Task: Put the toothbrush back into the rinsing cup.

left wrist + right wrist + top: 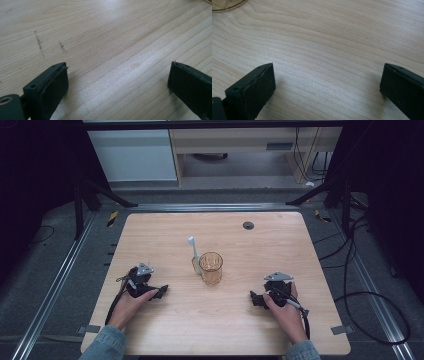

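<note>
While both tools rest: neither holds anything.
Left gripper point(159, 291): jaws wide, empty, on the pale wooden table point(165, 227) at 8 o'clock from the cup.
Clear amber plastic cup point(211, 267): centre of table, upright; white toothbrush point(193, 251) touches its 9 o'clock side.
Right gripper point(254, 299): jaws wide, empty, at 4 o'clock.
Advice: likely approach low, pinching the toothbrush handle without tipping the cup.
Count: two grippers, one cup, one toothbrush.

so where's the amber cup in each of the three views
High view: the amber cup stands mid-table, between the two grippers, beside the toothbrush.
Left gripper view: a sliver at the top right corner may be it; too little to tell.
Right gripper view: its base curves in at the top left corner.
Shared landmark: the wooden table.
</note>
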`<act>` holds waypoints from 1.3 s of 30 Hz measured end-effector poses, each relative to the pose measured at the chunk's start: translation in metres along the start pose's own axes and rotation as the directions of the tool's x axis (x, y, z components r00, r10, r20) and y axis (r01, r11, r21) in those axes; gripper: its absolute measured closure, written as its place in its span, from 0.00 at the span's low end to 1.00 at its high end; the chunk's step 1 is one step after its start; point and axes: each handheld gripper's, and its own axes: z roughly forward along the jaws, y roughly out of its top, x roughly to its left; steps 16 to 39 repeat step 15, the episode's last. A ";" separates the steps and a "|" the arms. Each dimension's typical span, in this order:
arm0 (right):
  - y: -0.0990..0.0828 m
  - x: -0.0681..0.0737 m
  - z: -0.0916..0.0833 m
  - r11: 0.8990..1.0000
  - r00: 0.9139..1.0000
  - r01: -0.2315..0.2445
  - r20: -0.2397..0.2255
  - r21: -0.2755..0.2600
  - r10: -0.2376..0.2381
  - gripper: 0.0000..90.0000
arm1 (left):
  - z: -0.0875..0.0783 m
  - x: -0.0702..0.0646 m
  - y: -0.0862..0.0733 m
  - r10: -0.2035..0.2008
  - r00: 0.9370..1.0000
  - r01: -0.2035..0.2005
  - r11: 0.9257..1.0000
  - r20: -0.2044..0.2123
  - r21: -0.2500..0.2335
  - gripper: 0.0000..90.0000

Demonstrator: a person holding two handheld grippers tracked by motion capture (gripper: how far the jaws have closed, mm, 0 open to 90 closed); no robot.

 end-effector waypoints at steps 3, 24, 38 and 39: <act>0.000 0.000 0.000 1.000 1.000 0.000 0.000 0.000 0.000 0.00 | 0.000 0.001 -0.001 -0.006 1.000 0.006 1.000 0.001 -0.008 0.02; 0.000 0.000 0.000 1.000 1.000 0.000 0.000 0.000 0.000 0.00 | 0.001 0.001 -0.002 -0.013 1.000 0.013 1.000 -0.003 -0.008 0.02; 0.000 0.000 0.000 1.000 1.000 0.000 0.000 0.000 0.000 0.00 | 0.001 0.001 -0.002 -0.013 1.000 0.013 1.000 -0.003 -0.008 0.02; 0.000 0.000 0.000 1.000 1.000 0.000 0.000 0.000 0.000 0.00 | 0.001 0.001 -0.002 -0.013 1.000 0.013 1.000 -0.003 -0.008 0.02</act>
